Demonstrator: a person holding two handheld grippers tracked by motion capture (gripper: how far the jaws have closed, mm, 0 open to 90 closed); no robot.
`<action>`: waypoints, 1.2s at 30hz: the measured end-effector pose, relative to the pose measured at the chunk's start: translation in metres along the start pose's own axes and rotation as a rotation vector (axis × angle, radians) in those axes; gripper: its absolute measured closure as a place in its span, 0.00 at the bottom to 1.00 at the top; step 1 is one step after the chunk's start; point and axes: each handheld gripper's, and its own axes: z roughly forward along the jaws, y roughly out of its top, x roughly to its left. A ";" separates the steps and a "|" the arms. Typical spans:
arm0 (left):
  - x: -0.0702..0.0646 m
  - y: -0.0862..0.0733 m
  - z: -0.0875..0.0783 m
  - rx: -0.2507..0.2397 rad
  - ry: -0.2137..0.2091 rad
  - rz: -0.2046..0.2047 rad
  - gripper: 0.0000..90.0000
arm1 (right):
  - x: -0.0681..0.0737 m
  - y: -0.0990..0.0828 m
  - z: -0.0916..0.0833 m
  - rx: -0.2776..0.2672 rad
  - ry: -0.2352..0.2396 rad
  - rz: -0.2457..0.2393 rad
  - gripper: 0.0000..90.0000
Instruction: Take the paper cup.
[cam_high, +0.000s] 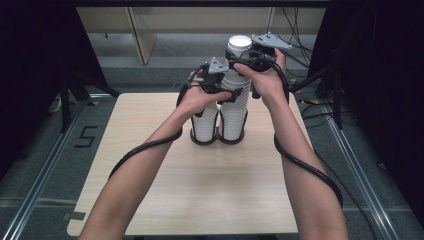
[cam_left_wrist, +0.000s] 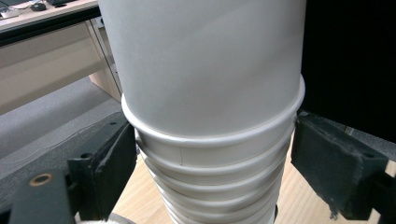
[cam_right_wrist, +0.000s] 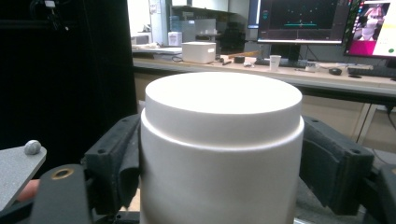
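Gripping 1 of 2 cup stacks (cam_high: 234, 100) — left gripper (cam_high: 227, 92) clamped mid-stack, right gripper (cam_high: 246, 54) clamped on top cup (cam_right_wrist: 219, 140).

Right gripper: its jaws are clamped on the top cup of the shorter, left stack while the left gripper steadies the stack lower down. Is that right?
Not quite. The right gripper has its jaws clamped on the top cup of the taller, right stack, not the shorter left stack; the high view shows this. The rest stands: the left gripper brackets that taller stack lower down.

cups (cam_high: 234, 107): white paper, smooth, faint sheen
table (cam_high: 200, 180): pale wood grain, matt
fingers (cam_left_wrist: 334, 161): black, rough, matt padding
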 end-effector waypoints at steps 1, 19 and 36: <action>0.000 0.000 0.000 0.000 -0.001 0.000 0.16 | 0.000 0.001 0.000 0.000 0.001 0.005 0.26; 0.000 0.000 0.000 0.001 0.001 0.004 0.16 | -0.002 0.031 -0.017 -0.125 -0.023 0.017 0.27; -0.001 0.000 0.001 -0.003 0.007 0.006 0.15 | -0.002 0.051 -0.039 -0.231 -0.018 0.030 0.27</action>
